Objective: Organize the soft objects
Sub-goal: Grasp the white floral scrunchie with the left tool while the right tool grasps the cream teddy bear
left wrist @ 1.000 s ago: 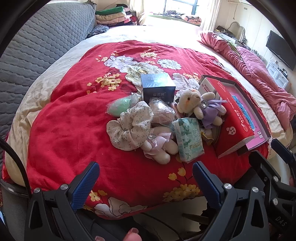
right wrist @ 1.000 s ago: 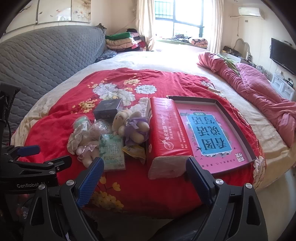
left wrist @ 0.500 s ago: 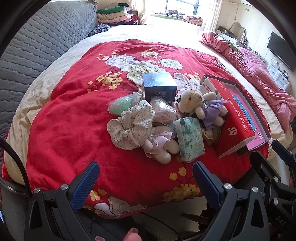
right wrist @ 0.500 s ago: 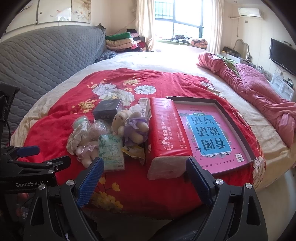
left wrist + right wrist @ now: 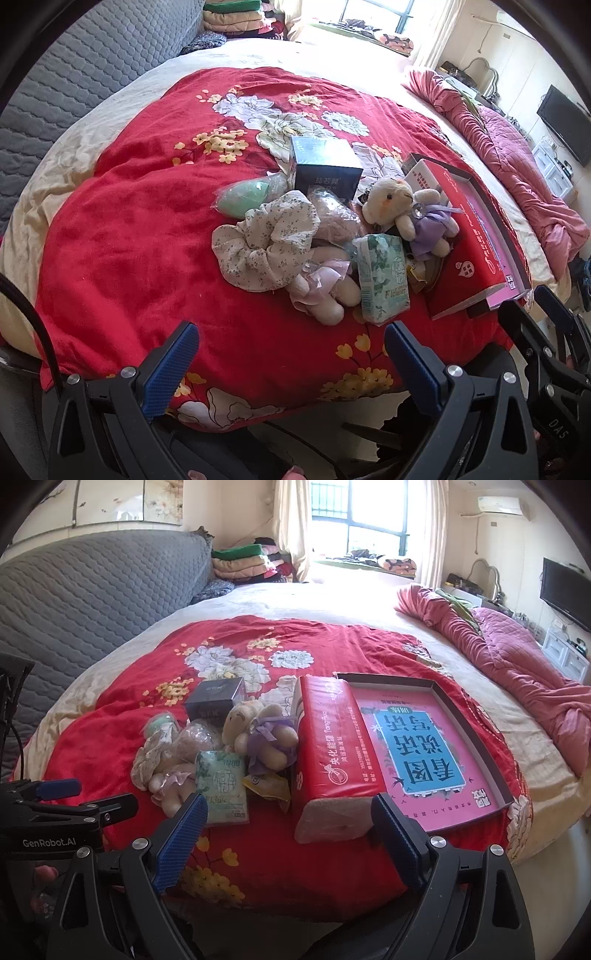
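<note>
Seen on the red floral blanket (image 5: 122, 229): a small heap of soft things, just left of the red tissue pack (image 5: 328, 753) and the pink-lined box lid (image 5: 436, 753). Left gripper (image 5: 291, 354) wide open and empty, hovering before the heap. Right gripper (image 5: 288, 823) also wide open, holding nothing, near the end of the tissue pack.

Probably all light and yielding. Floral scrunchie (image 5: 266, 243): floppy, best pinched at one thick fold. Cream bear in the purple dress (image 5: 406, 218): squashy, better taken at the body than at a thin limb. Green tissue packet (image 5: 384, 277): slippery film, so pinch across its narrow sides. Wrapped green sponge (image 5: 243, 192): film may slide.
</note>
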Demonstrator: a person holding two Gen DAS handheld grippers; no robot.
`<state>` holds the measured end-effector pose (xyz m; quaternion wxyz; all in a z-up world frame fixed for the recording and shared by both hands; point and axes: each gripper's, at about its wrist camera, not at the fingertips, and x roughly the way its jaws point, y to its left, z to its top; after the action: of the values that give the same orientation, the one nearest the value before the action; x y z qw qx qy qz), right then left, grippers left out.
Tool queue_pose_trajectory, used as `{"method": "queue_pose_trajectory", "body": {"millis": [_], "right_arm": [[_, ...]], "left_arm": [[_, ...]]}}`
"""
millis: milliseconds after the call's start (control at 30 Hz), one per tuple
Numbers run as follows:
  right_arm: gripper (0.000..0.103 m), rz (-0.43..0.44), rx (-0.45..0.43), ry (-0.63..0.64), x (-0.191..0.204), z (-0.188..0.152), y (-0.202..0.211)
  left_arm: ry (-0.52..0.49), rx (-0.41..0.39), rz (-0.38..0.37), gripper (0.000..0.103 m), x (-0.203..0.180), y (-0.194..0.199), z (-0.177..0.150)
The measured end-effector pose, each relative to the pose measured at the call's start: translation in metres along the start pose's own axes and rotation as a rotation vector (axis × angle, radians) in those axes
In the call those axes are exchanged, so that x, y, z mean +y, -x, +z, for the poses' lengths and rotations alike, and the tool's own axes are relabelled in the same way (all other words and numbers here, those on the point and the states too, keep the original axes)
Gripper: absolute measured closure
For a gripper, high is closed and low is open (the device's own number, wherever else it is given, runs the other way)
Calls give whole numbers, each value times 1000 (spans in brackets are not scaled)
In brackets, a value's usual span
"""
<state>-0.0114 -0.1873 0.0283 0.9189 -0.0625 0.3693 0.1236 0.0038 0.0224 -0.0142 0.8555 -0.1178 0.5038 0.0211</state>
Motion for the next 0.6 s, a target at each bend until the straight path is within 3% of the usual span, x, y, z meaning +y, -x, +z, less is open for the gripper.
{"method": "queue_pose_trajectory", "body": {"millis": [233,500,600], "right_arm": [[12,-9,-19,52,4,10,-11],[12,-21,-28,123,8,23,-29],[12,-19,-13,134,6,31,-40]], "left_arm": [[101,-13,-37,2,32,-15,11],[117,31,-105,3,36,-44,36],[113,52,-120,10,31,-57,44]]}}
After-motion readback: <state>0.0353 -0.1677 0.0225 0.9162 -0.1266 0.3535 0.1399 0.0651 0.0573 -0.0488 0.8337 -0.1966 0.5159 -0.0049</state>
